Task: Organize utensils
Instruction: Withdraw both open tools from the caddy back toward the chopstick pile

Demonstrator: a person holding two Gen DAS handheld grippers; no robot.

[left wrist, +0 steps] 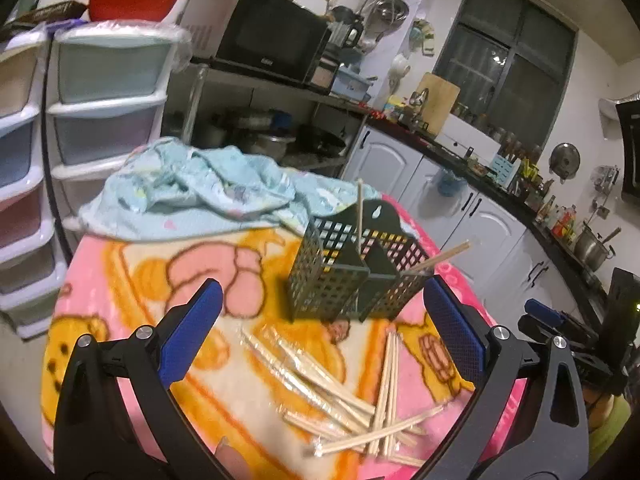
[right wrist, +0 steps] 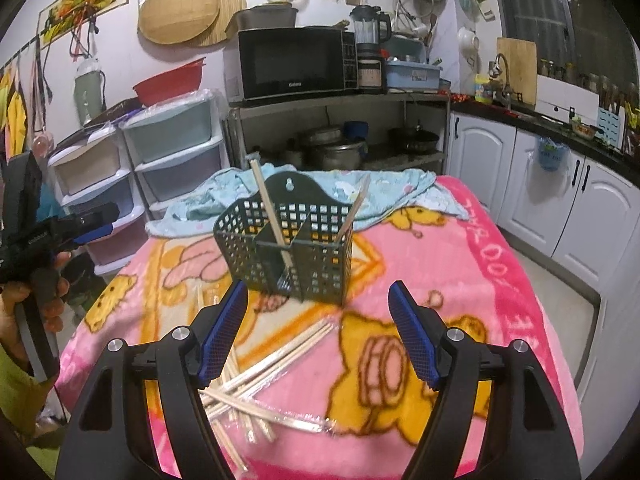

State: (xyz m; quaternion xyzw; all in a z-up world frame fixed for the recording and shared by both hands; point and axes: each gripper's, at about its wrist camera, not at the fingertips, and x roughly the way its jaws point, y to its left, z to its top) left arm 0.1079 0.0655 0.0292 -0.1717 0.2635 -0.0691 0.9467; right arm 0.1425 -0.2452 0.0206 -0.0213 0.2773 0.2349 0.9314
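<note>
Loose chopsticks (left wrist: 352, 396), some wrapped, lie heaped on the blanket-covered surface (right wrist: 500, 264) just under both grippers. Left gripper (left wrist: 322, 340) and right gripper (right wrist: 318, 334): jaws spread wide, holding nothing. Green holder (right wrist: 288, 248) stands upright beyond, two sticks inside. Barely begun; most of the pile remains.

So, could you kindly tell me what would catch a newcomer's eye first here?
The bright pink cartoon-print blanket covering the table dominates. At its centre stands a dark green perforated plastic utensil basket holding a few sticks, and pale wooden chopsticks lie scattered in front, between the open left gripper and right gripper.
</note>
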